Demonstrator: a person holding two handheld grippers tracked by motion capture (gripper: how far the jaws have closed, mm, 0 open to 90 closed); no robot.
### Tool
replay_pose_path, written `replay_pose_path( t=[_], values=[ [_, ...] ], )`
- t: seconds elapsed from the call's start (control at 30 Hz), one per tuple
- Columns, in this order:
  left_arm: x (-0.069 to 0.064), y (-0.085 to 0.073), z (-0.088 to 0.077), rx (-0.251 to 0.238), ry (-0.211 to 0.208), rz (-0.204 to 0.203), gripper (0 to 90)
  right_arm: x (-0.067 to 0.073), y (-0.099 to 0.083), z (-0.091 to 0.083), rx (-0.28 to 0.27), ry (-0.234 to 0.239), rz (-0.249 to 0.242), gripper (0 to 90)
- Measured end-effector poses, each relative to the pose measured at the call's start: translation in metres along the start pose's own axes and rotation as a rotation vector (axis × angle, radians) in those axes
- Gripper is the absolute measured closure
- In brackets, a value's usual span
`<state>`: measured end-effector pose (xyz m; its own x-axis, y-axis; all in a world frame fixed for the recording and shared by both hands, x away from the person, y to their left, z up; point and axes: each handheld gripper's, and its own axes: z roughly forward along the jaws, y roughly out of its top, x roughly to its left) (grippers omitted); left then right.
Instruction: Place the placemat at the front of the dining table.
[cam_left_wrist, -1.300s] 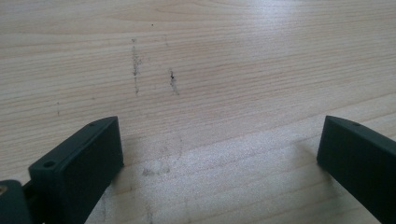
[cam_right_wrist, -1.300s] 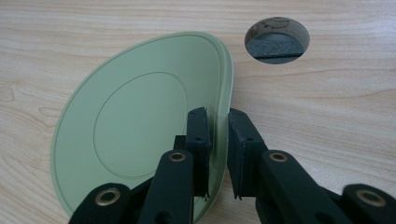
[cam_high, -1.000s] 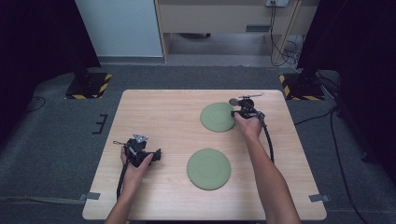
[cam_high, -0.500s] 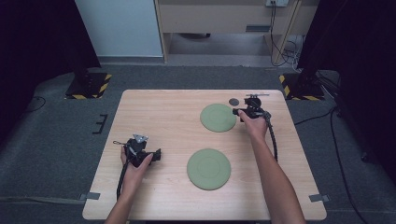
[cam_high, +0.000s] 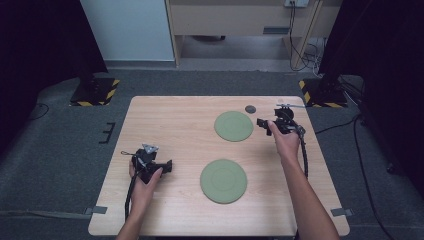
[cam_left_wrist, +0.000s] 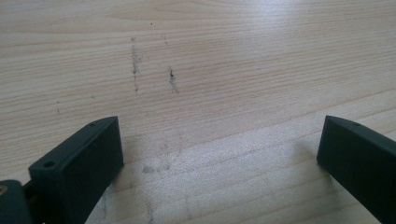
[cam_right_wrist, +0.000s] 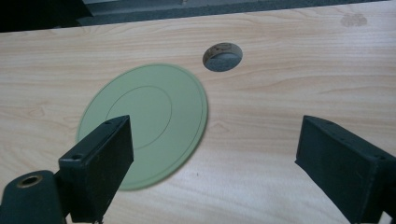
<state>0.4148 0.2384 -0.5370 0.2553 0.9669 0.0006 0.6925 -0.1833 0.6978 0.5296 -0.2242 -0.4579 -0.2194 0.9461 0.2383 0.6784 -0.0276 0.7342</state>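
On the wooden table (cam_high: 165, 120) lie two green round plates, both flat and bare, with nothing on either: the far plate (cam_high: 233, 125) sits toward the back right, and the near plate (cam_high: 223, 180) lies closer to the person, roughly mid-table. One small round hole (cam_high: 250, 108) is cut through the tabletop just behind the far plate (in the right gripper view it shows dark, beyond the plate's rim (cam_right_wrist: 144, 119)). Two grippers are in use, one per hand.

The left gripper (cam_high: 167, 166) rests low on the near left part of the table, well apart from both plates; its jaws stand wide apart over bare wood, nothing between them. The right gripper (cam_high: 260, 122) is held just beside the far plate's right edge, clear of it; its jaws are spread wide and empty, having just been opening.

Against the frame a second ago, the right gripper was closed at the far plate's right rim; now it has let go and drawn back to the right and upward, and the plate lies flat on the table. The near plate and the left gripper have kept their places.
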Motion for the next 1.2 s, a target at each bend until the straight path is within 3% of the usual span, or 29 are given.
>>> replay_pose_path(
  t=[0.37,0.9,1.2],
  values=[
    [0.0,0.0,0.0,0.0,0.001,0.0,0.0,-0.007,-0.02,-0.027,0.006,0.018,-0.025,8.6],
    [0.0,0.0,0.0,0.0,0.002,-0.001,0.0,-0.008,-0.052,-0.032,0.055,0.024,-0.072,8.6],
    [0.0,0.0,0.0,0.0,0.003,-0.002,0.0,-0.004,-0.066,-0.041,0.053,0.028,-0.099,8.0]
  ],
)
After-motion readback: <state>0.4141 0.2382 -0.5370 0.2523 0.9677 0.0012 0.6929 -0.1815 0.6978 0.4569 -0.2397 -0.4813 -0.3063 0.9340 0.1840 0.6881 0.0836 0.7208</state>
